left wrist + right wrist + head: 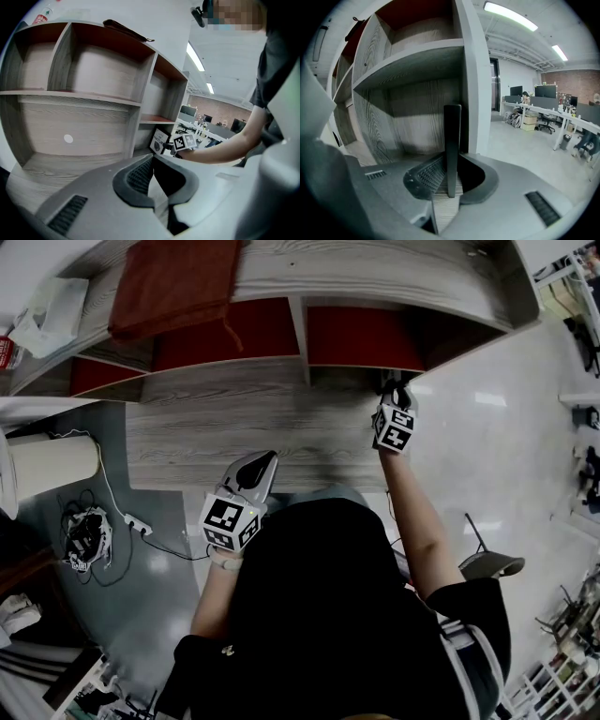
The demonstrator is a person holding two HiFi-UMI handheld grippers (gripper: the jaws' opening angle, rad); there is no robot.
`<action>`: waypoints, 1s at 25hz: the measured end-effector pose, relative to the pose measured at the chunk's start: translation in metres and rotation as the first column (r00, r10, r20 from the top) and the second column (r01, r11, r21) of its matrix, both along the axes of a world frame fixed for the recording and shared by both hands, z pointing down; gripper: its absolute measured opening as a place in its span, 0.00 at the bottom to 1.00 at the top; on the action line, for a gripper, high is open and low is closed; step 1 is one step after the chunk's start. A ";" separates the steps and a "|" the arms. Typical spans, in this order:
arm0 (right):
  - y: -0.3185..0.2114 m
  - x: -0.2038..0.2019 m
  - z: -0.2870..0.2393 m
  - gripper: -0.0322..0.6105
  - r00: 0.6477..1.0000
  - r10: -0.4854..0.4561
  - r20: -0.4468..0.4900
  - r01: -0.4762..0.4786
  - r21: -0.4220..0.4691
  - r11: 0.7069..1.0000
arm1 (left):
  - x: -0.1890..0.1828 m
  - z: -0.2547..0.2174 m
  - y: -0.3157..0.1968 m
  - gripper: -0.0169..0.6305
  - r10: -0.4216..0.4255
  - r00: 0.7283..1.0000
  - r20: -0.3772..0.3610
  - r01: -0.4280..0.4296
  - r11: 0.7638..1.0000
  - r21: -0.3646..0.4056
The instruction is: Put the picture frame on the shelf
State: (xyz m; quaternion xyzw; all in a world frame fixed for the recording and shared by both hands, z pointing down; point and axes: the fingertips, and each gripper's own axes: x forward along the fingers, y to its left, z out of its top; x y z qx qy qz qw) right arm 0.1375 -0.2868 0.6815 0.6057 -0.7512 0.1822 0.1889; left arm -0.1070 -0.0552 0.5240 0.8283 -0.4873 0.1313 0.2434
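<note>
A wood-grain shelf with red back panels fills the top of the head view. A reddish-brown cloth is draped over its top board, with a crumpled white bag off to the left of it. On the grey floor left of the person lie a tangle of cables and a white power strip. Rows of office desks stand far off across the room in the right gripper view. The right gripper reaches into the lower right compartment at the end of the person's outstretched arm. Its jaws pinch the picture frame at its bottom edge. From that gripper the frame shows edge-on as a thin dark slab, upright, close beside the shelf's upright side panel and under the board above it. Whether its foot rests on the compartment floor cannot be told. In the left gripper view the frame's printed face shows small, just left of the right gripper's marker cube, inside that same compartment. The left gripper hangs back over the lower board, well apart from the frame. Its jaws are spread by a narrow gap with nothing between them.
</note>
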 end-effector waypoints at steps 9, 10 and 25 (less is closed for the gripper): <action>0.003 -0.001 -0.001 0.16 1.000 -0.006 -0.016 0.006 0.004 1.000 | 0.000 0.001 0.000 0.04 0.007 1.000 -0.003 -0.007 1.000 0.000; 0.003 -0.001 -0.002 0.17 1.000 -0.010 -0.019 0.010 0.009 1.000 | 0.000 0.001 0.000 0.04 0.008 1.000 -0.004 -0.008 1.000 0.001; 0.038 0.009 -0.010 0.20 1.000 -0.012 -0.025 0.012 -0.014 1.000 | 0.009 -0.003 -0.005 0.04 0.071 0.997 -0.028 -0.071 0.997 0.016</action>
